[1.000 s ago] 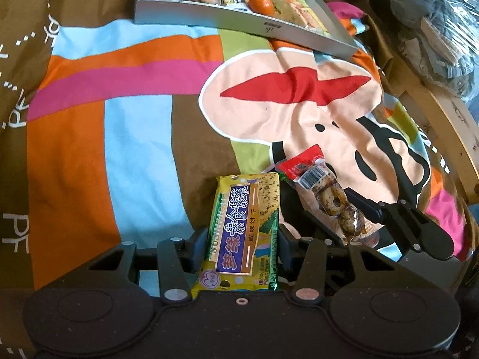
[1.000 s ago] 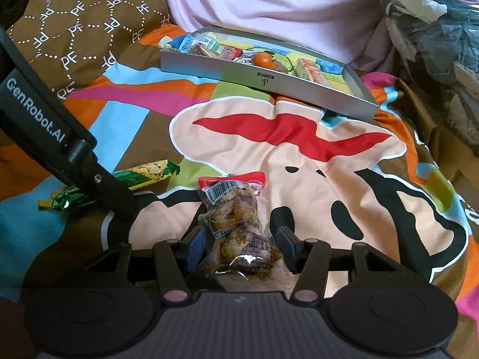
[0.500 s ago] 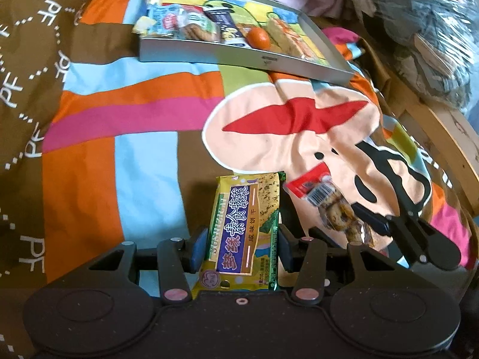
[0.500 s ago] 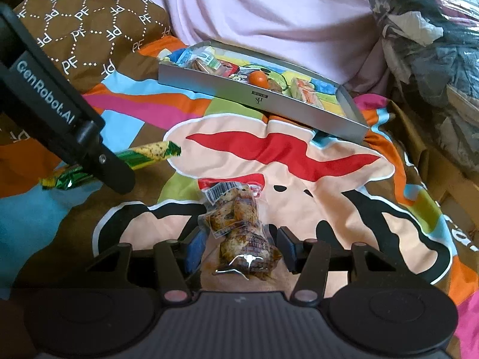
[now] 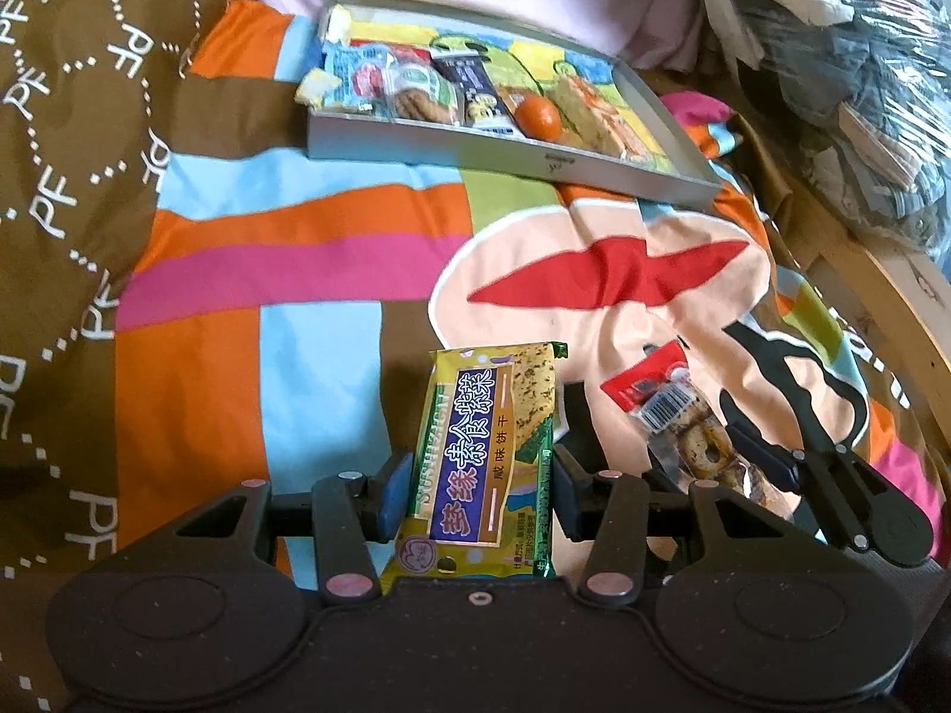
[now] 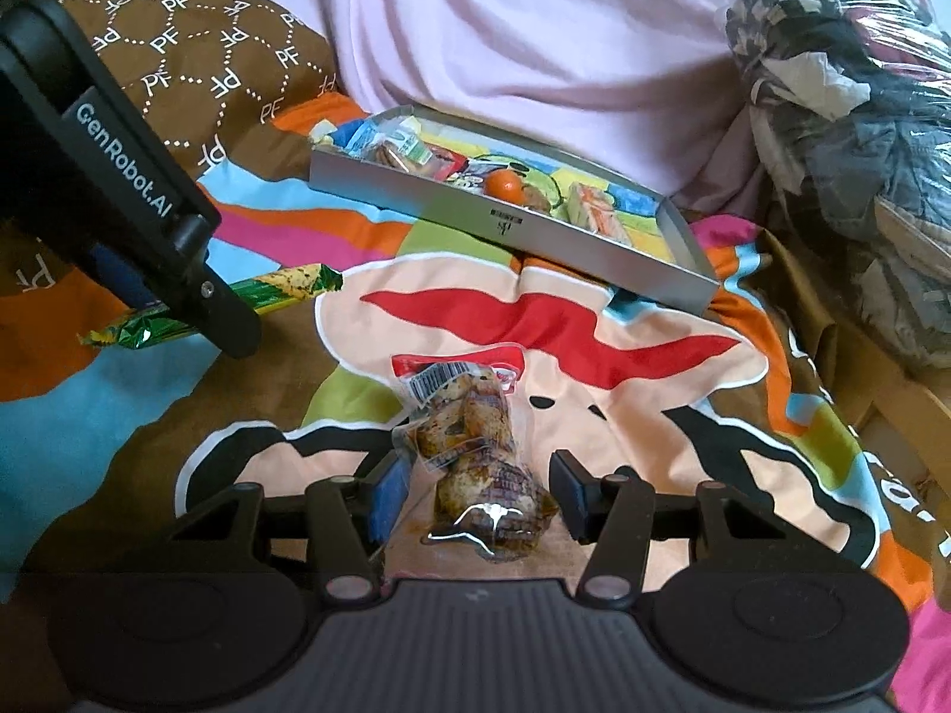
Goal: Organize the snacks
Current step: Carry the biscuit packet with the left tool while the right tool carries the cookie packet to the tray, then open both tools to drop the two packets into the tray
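The left gripper (image 5: pixel 482 490) fingers clamp a yellow-green "SUNHIHON" cracker packet (image 5: pixel 487 463); the right gripper (image 6: pixel 480 493) fingers grip a clear barcoded pastry pack (image 6: pixel 475 445). Both hang over the "PF"-printed bedspread (image 5: pixel 196 297), short of the grey snack tray (image 5: pixel 505 145).

Both grippers are black with blue-padded jaws, silver screws, and white "GenRobot.AI" lettering (image 6: pixel 125 163).

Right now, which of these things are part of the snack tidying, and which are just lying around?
Part of the job:
- yellow cracker packet, in the left tool
- clear pastry packet, in the right tool
- grey tray holding snacks

Just lying about:
- patterned blanket
- pink sheet
- bagged clothes
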Demonstrator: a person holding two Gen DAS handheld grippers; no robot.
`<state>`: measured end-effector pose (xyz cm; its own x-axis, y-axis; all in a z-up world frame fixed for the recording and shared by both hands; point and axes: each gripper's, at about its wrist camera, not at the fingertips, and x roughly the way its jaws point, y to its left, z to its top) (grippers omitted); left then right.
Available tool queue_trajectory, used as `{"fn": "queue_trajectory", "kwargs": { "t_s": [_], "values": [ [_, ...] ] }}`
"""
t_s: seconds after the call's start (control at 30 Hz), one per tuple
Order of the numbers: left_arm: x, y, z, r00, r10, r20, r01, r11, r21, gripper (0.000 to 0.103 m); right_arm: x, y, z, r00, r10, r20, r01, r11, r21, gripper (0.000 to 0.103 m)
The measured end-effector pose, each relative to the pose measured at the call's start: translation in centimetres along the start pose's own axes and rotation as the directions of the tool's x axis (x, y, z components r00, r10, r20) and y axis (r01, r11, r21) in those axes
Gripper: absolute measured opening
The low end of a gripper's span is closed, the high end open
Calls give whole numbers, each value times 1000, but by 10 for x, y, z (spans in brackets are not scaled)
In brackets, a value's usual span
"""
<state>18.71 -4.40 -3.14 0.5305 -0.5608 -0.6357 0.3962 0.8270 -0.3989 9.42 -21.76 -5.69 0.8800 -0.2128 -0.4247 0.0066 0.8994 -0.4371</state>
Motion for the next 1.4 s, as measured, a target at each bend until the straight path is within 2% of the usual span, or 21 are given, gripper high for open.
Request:
{"fn": "queue_trajectory", "kwargs": {
  "t_s": [0.37,0.57,0.83,1.0,1.1,1.23,1.4],
  "values": [
    [-6,-8,21,993,71,90,-69,997,-17,49,5,-21,23,998,-32,58,31,999,12,57],
    [-10,-20,48,984,82,161,-84,996,6,49,18,-41,48,996,-7,87,2,998,57,57],
    [1,-16,98,972,96,215,-91,995,-33,49,51,-69,84,993,12,118,-22,996,82,57],
    [14,-6,144,954,132,268,-127,991,-35,50,80,-78,117,987,13,157,-22,998,54,57],
    [26,1,175,945,147,292,-140,989,-44,50,106,-83,143,988,20,154,-33,996,82,57],
    [49,6,207,945,164,284,-153,986,-62,50,142,-90,171,990,44,136,-65,987,149,57],
    [78,5,226,947,194,256,-187,981,-52,50,171,-91,184,991,96,97,-115,971,208,57]
  ]
}}
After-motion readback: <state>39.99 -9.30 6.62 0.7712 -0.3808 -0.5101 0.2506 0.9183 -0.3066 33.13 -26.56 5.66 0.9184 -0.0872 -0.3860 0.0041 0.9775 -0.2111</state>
